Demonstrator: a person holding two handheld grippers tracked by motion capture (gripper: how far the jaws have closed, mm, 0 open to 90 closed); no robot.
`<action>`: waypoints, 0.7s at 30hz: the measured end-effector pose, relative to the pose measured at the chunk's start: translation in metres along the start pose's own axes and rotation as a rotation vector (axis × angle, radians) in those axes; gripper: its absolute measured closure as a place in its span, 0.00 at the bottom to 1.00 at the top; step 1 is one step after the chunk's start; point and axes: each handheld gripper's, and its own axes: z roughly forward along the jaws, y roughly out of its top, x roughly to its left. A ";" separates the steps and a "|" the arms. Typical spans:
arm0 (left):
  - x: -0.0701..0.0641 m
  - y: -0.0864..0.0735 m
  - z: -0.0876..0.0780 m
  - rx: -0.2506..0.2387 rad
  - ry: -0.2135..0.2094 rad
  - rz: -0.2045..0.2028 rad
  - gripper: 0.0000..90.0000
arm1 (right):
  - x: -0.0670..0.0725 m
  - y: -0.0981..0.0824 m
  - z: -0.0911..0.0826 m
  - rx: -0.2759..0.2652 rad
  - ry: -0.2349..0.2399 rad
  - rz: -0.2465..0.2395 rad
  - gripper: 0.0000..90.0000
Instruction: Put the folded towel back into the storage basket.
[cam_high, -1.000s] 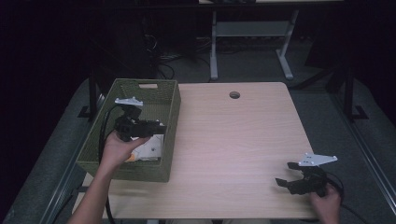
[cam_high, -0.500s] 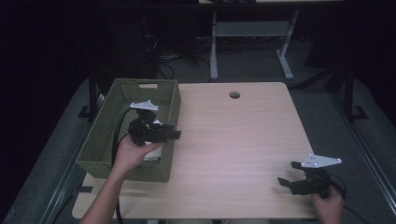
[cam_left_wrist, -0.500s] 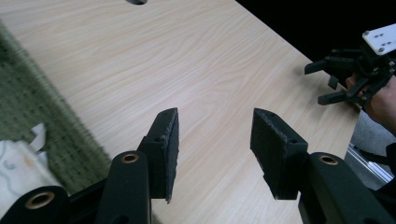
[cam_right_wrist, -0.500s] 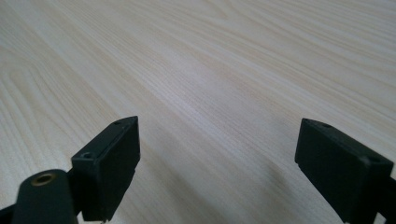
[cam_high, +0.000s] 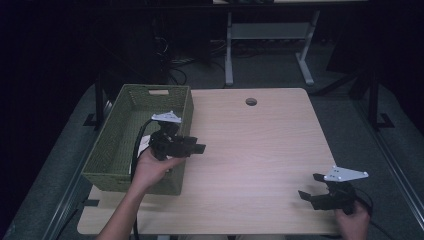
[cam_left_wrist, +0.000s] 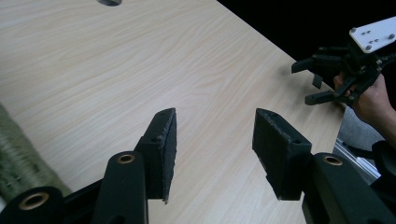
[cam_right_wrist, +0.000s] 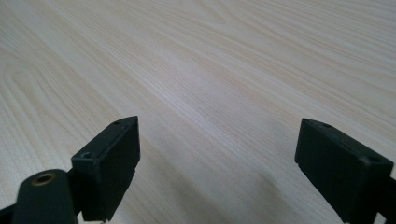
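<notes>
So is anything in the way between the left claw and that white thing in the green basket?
Yes. The left claw points out over the table, and the green basket's right wall stands between it and the white thing lying inside. Its jaws have just been opening, with nothing between them.

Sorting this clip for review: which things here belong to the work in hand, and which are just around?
In the work:
- left gripper, jaws just been opening, nothing between them, at the basket's edge
- green woven basket with a white item inside
- right gripper, open, empty

Just around:
- table and its cable hole
- desk frame behind
</notes>
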 end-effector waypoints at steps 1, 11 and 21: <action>-0.002 0.000 0.002 -0.001 -0.003 0.002 0.56 | 0.000 0.000 0.000 0.002 0.000 0.004 0.15; -0.025 0.004 0.029 0.005 -0.046 0.028 0.52 | 0.002 0.000 -0.003 -0.008 -0.006 -0.002 0.15; -0.049 -0.003 0.063 0.029 -0.073 0.045 0.46 | 0.003 -0.001 -0.004 -0.010 -0.010 0.002 0.15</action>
